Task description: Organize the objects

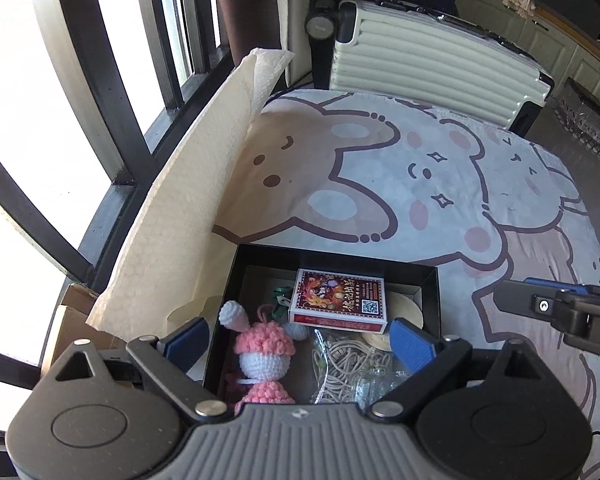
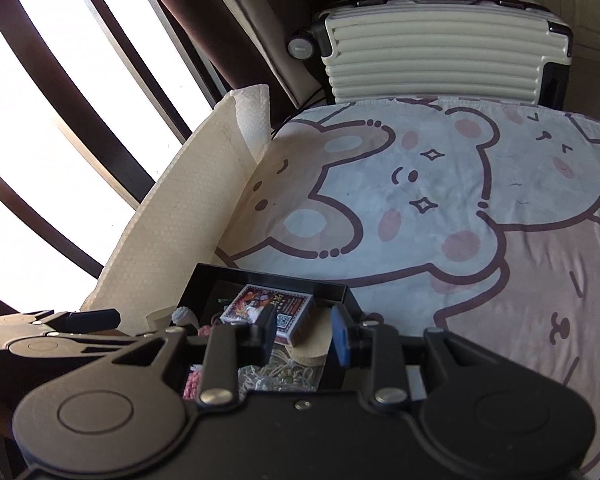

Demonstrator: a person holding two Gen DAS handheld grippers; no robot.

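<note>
A black open box [image 1: 430, 280] sits on the bear-print cloth. It holds a red card box [image 1: 340, 296], a pink and white crochet doll [image 1: 260, 356], a clear bag of beige cord [image 1: 348, 372], a round cork coaster [image 1: 408, 308] and a green clip [image 1: 280, 300]. My left gripper [image 1: 300, 340] hovers over the box, open and empty. My right gripper [image 2: 304, 330] is open and empty above the box's right part [image 2: 348, 296], near the card box [image 2: 256, 304]. The right gripper also shows in the left wrist view [image 1: 560, 304].
A cream paper towel sheet [image 1: 188, 200] stands along the left of the cloth [image 1: 420, 184], by the window bars. A cream suitcase [image 1: 428, 56] stands beyond the far edge. A cardboard box [image 1: 72, 320] lies at the left.
</note>
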